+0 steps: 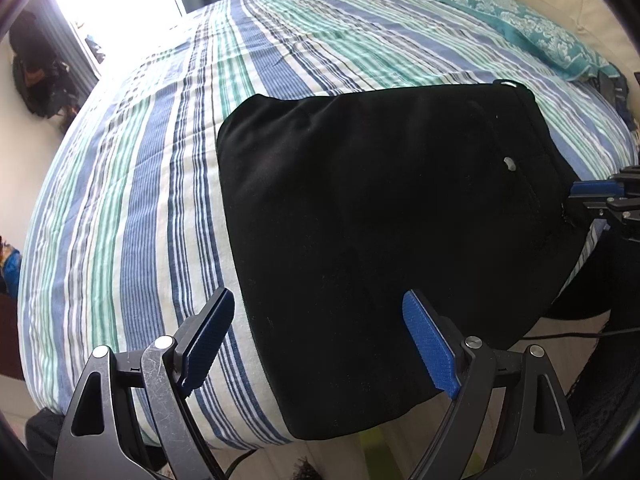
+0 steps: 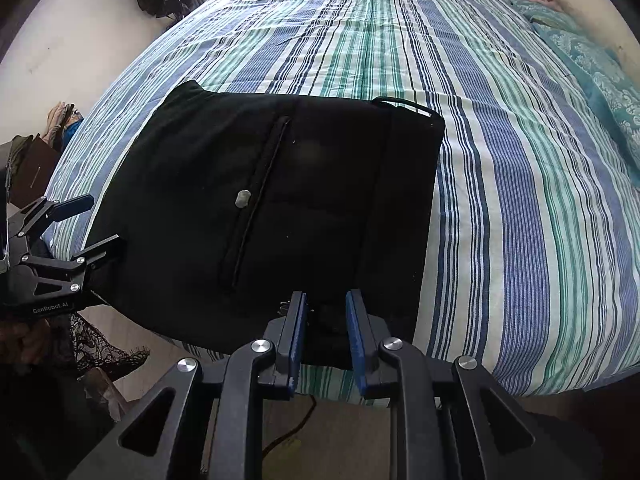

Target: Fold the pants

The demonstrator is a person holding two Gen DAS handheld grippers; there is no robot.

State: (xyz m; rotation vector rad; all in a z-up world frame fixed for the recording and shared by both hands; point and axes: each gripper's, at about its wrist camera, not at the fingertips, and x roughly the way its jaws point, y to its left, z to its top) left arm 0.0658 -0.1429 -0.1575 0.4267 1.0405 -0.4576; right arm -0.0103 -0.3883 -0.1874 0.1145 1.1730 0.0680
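Note:
Black pants lie folded into a compact block at the near edge of the striped bed; they also show in the right wrist view, with a back pocket slit and a silver button on top. My left gripper is open wide over the near left part of the pants, holding nothing. It also shows at the left of the right wrist view. My right gripper has its jaws narrowed around the near waist edge of the pants, with a gap still between the pads. It shows at the right edge of the left wrist view.
Teal patterned pillows lie along the bed's right side by a cream headboard. A bright window sits at the far left. A cable runs over the floor below the bed edge. Clothes are piled by the left wall.

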